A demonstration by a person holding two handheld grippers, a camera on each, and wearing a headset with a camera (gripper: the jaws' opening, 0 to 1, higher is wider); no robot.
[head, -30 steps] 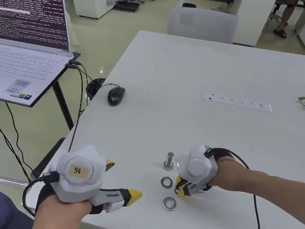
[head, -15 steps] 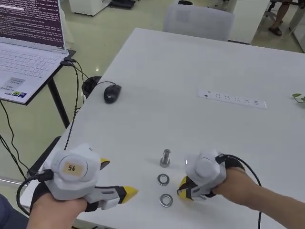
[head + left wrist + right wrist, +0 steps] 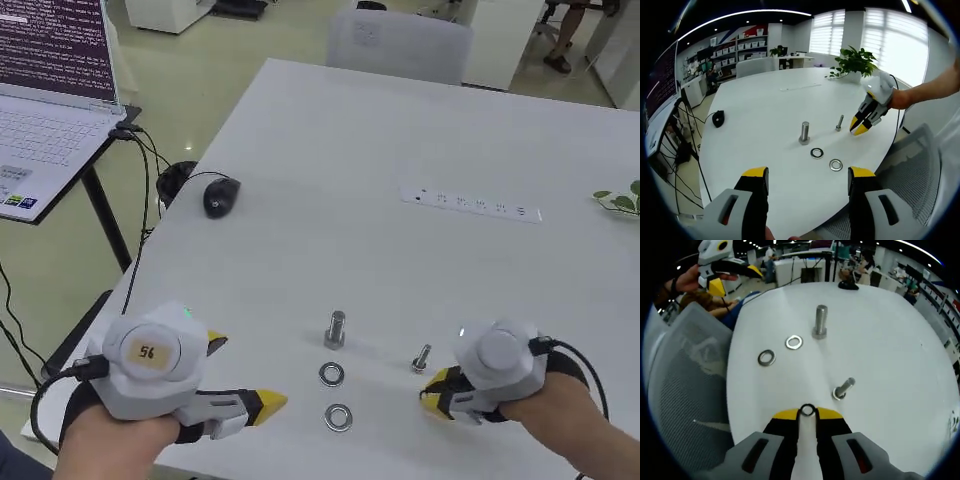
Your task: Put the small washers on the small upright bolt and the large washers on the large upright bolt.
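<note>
Jaws of the right gripper (image 3: 807, 416) pinch a half-hidden small washer (image 3: 807, 407); those of the left gripper (image 3: 808, 175) stand apart.

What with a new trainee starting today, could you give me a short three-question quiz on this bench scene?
1. True or false: the large upright steel bolt already carries a washer.
2. How many steel ring washers lie flat on the white table? A) one B) two C) four
3. Fill in: the right tool is shut on a ____.

Key:
1. False, its shaft is bare.
2. B, both lie just in front of the large bolt.
3. A small washer, pinched between the yellow tips.
</note>
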